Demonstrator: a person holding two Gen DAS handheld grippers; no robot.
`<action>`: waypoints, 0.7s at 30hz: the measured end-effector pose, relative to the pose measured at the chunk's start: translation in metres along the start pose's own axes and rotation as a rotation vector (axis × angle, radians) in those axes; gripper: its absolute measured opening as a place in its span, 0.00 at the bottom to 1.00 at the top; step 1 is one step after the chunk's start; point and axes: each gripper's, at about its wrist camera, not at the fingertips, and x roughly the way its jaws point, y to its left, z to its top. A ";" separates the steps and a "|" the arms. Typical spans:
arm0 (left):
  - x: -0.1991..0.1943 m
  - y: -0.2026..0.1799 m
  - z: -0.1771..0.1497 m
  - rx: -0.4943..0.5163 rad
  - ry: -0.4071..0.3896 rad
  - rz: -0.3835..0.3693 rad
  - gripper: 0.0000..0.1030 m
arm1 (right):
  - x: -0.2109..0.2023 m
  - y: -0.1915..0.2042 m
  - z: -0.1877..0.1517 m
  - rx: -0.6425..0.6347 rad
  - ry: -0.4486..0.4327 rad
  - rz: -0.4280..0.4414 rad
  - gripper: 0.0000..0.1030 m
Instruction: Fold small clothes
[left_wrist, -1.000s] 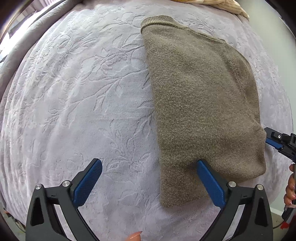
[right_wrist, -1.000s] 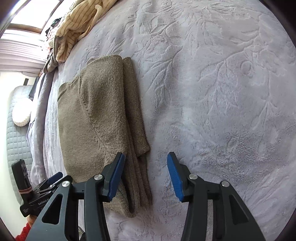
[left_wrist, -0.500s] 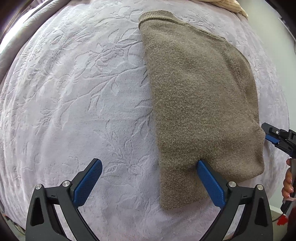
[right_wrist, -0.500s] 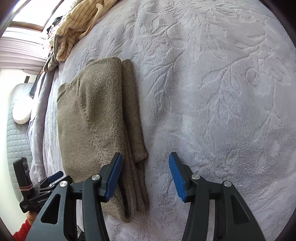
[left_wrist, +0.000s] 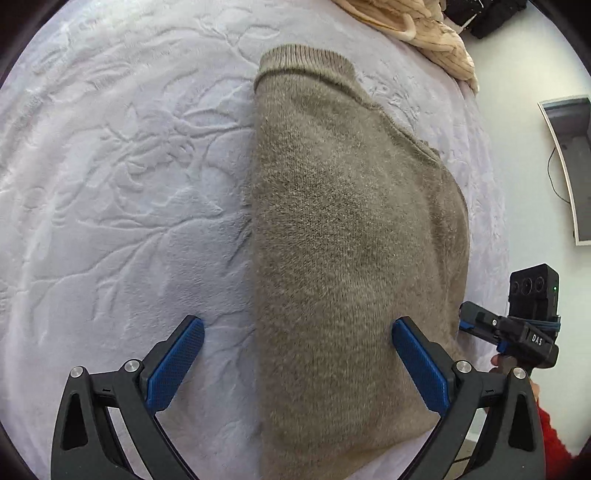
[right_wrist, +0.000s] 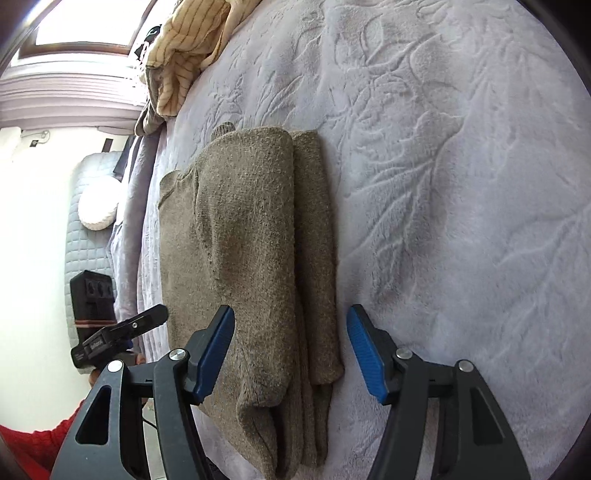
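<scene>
A wide pale bedspread (left_wrist: 110, 184) with a raised leaf pattern is covering the bed. One taupe knitted sweater (left_wrist: 351, 240), already folded into a long strip, is lying on it, near the edge. It is looking soft, thick, light and floppy, so its stacked layers are likely to slide apart unless all are pinched together at the near corners. One cream striped garment (right_wrist: 184, 48) is sitting heaped at the far end. Two tongs are hovering: the left gripper (left_wrist: 297, 360) is standing wide open astride the sweater's left edge, holding nothing; the right gripper (right_wrist: 291, 350), having just been widening, is straddling the layered right edge, gripping nothing.
</scene>
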 end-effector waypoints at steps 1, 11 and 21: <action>0.005 -0.001 -0.006 -0.003 -0.001 -0.007 0.99 | 0.005 0.001 0.001 -0.003 0.009 0.012 0.65; 0.006 -0.041 -0.010 0.073 -0.019 -0.014 0.56 | 0.035 0.013 0.005 0.050 0.032 0.092 0.34; -0.046 -0.054 -0.031 0.151 -0.046 -0.113 0.45 | 0.011 0.064 -0.024 0.044 -0.008 0.270 0.28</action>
